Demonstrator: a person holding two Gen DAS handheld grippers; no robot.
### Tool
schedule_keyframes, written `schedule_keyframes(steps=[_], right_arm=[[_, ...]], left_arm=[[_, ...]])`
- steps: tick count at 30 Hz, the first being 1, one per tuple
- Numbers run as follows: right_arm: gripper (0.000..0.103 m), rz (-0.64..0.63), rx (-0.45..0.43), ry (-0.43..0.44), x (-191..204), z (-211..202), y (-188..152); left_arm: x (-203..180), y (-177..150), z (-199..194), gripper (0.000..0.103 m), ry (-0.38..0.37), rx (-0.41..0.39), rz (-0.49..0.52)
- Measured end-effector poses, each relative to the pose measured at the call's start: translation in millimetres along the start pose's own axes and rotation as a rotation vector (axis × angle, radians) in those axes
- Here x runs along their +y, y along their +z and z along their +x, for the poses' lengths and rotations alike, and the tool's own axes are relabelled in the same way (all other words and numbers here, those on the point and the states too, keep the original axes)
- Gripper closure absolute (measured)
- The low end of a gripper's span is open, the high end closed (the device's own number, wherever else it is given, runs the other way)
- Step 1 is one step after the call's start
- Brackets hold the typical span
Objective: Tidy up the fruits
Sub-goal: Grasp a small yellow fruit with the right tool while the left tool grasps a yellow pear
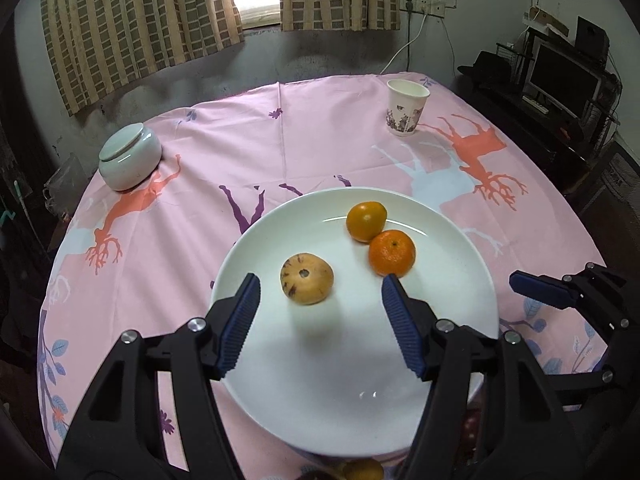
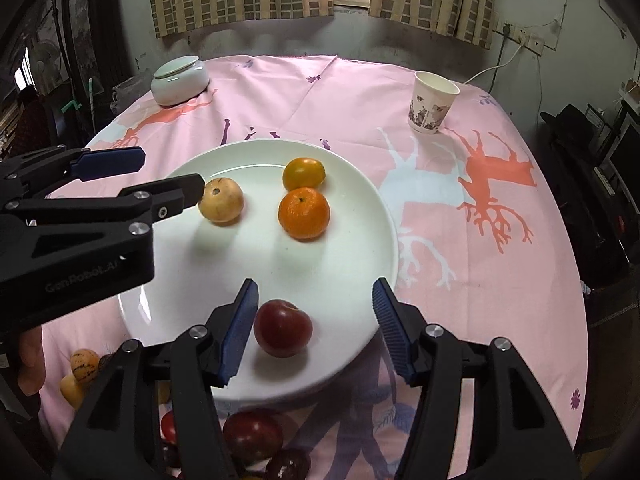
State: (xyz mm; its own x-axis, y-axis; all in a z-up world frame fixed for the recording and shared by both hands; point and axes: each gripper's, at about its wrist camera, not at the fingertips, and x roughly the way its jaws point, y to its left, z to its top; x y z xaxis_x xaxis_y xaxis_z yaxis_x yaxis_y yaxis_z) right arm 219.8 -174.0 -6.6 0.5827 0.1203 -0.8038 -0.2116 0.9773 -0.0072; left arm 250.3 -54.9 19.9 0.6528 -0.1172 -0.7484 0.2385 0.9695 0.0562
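**Four fruits on the plate, both grippers open above it**

White plate [image 2: 360, 216] sits near the front of a round table under a pink tablecloth [image 2: 500, 300] with deer and tree prints. On the plate: a tan, speckled round fruit [image 1: 307, 279] left of centre; a yellow-orange citrus [image 1: 366, 221] toward the far side; a brighter orange mandarin [image 1: 392, 252] touching it on the near side; a dark red plum [image 2: 283, 328] near the front rim, well apart from the others.

Left gripper [image 1: 320, 320]: jaws apart, nothing between the pads. The tan fruit lies just ahead of the fingertips, on the plate, not touched as far as the left wrist view shows. From the right wrist view one fingertip overlaps the tan fruit's edge; contact cannot be told there.

Right gripper [image 2: 314, 328]: jaws apart, straddling the plum. The left pad is close beside it, the right pad clear of it. The plum rests on the plate, not clamped.

More fruit off the plate on the cloth at the front edge: dark red plums [image 2: 252, 436] and yellow striped fruits [image 2: 82, 364], partly hidden by the gripper frame.

Far side: lidded white ceramic jar [image 1: 130, 159] at left, printed paper cup [image 1: 406, 108] at right, both upright. Striped curtains [image 1: 140, 20] and a window behind.
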Motion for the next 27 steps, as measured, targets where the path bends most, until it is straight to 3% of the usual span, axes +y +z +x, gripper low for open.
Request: schedule_keyframes(steps=[12, 19, 27], right_arm=[[0.043, -0.025, -0.025, 0.07, 35.6, -60.7, -75.3], [0.043, -0.036, -0.048, 0.078, 48.0, -88.8, -127.6], [0.043, -0.014, 0.006, 0.085, 54.4, -82.5, -181.8]], left_arm=[[-22.8, -81.7, -77.7, 0.031, -0.008, -0.13, 0.044], [-8.6, -137.5, -109.4, 0.015, -0.019, -0.16, 0.006], [29.4, -220.0, -111.4, 0.012, -0.007, -0.068, -0.11]])
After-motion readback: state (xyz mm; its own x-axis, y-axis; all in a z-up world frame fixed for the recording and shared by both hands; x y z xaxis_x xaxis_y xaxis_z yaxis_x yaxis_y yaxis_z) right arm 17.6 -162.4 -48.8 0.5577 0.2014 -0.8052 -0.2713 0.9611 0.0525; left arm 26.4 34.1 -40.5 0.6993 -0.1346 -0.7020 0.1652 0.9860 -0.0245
